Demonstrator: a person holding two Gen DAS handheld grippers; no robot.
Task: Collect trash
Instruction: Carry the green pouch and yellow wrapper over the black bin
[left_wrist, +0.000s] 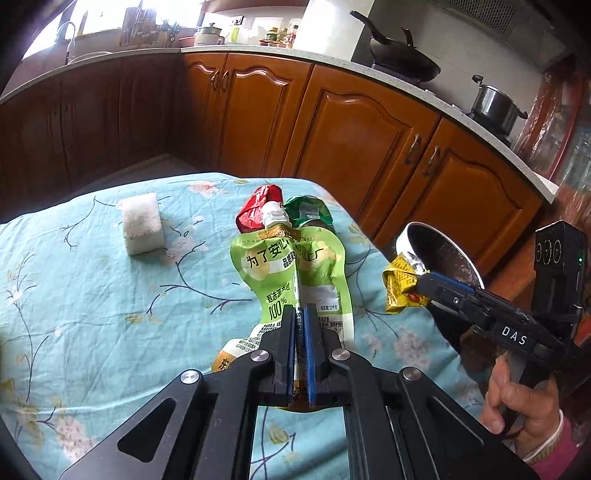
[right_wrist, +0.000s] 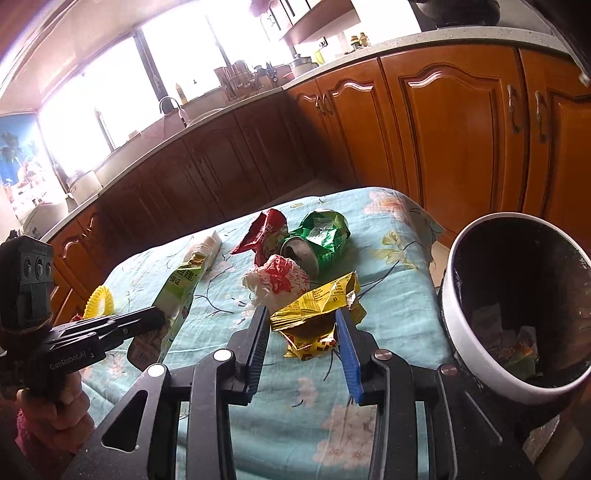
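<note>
My left gripper (left_wrist: 300, 312) is shut on a green spouted drink pouch (left_wrist: 288, 273), held just over the floral tablecloth (left_wrist: 92, 314); the pouch also shows in the right wrist view (right_wrist: 177, 291). My right gripper (right_wrist: 303, 314) is half open around a crumpled yellow wrapper (right_wrist: 317, 306), its pads beside it with gaps; the wrapper also shows in the left wrist view (left_wrist: 400, 286). A red wrapper (right_wrist: 264, 229), a crushed green can (right_wrist: 317, 236) and a red-white crumpled bag (right_wrist: 280, 277) lie beyond. The white trash bin (right_wrist: 476, 236) stands at the table's right edge.
A white sponge block (left_wrist: 142, 223) lies on the far left of the table. A yellow ruffled item (right_wrist: 99, 301) sits at the left table edge. Wooden cabinets (left_wrist: 351, 129) and a counter with pots (left_wrist: 493, 105) are behind.
</note>
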